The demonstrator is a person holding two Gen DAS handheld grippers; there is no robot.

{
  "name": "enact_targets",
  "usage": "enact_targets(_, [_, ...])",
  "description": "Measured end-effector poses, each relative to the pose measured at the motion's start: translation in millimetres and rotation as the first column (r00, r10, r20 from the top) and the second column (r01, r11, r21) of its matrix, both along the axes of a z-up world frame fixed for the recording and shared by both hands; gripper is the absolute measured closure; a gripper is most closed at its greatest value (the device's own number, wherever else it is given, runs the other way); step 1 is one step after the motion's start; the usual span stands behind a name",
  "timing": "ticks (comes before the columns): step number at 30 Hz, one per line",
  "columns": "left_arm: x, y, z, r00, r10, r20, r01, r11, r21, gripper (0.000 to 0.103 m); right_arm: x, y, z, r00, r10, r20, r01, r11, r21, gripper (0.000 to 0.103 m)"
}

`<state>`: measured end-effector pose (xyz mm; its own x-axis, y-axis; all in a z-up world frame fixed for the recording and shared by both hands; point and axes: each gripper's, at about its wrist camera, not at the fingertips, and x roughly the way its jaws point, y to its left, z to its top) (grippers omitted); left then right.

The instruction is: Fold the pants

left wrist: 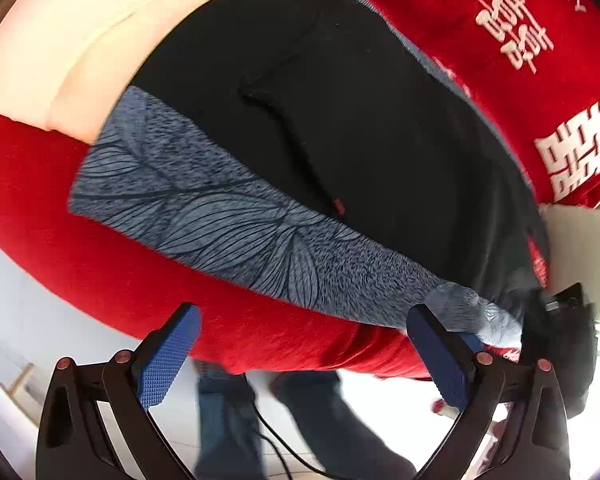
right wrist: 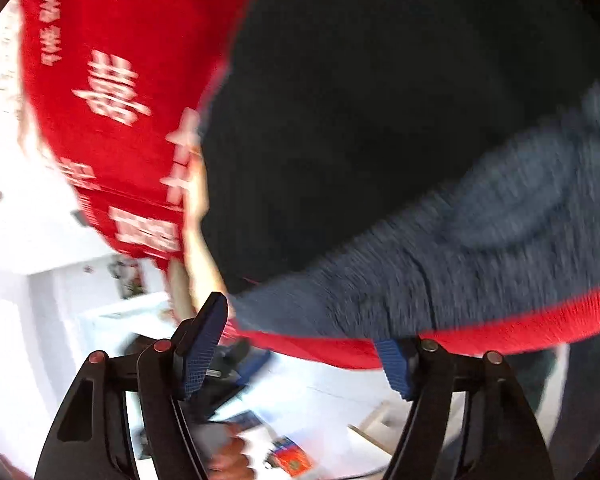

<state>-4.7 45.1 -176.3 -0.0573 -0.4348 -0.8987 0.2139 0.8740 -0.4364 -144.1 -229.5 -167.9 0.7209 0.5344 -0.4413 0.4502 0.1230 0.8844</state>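
Lying flat on a red blanket [left wrist: 100,240], the pants [left wrist: 340,120] (black, grey patterned band) sit before both gaping hand-held grippers, left [left wrist: 300,344] and right [right wrist: 312,344], neither gripping.

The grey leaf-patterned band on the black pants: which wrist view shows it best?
The left wrist view. There the grey leaf-patterned band runs sharp and nearly whole along the edge of the black pants, which lie on the red cloth. The right wrist view shows only one motion-blurred stretch of it, with the leaf lines lost.
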Motion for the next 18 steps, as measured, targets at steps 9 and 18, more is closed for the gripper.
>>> enact_targets(9, [21.1,-7.5,-8.0,0.976,0.184,-0.119,-0.202,0.966,-0.160,0.000,14.0,-20.5,44.8,0.994,0.023,0.106,-0.022,1.000,-0.014,0.028])
enact_targets(18, [56.1,-4.1,-6.9,0.972,0.209,-0.106,-0.223,0.965,-0.141,0.056,-36.3,-20.5,-6.0,0.997,-0.062,-0.037,0.062,0.998,0.001,0.028])
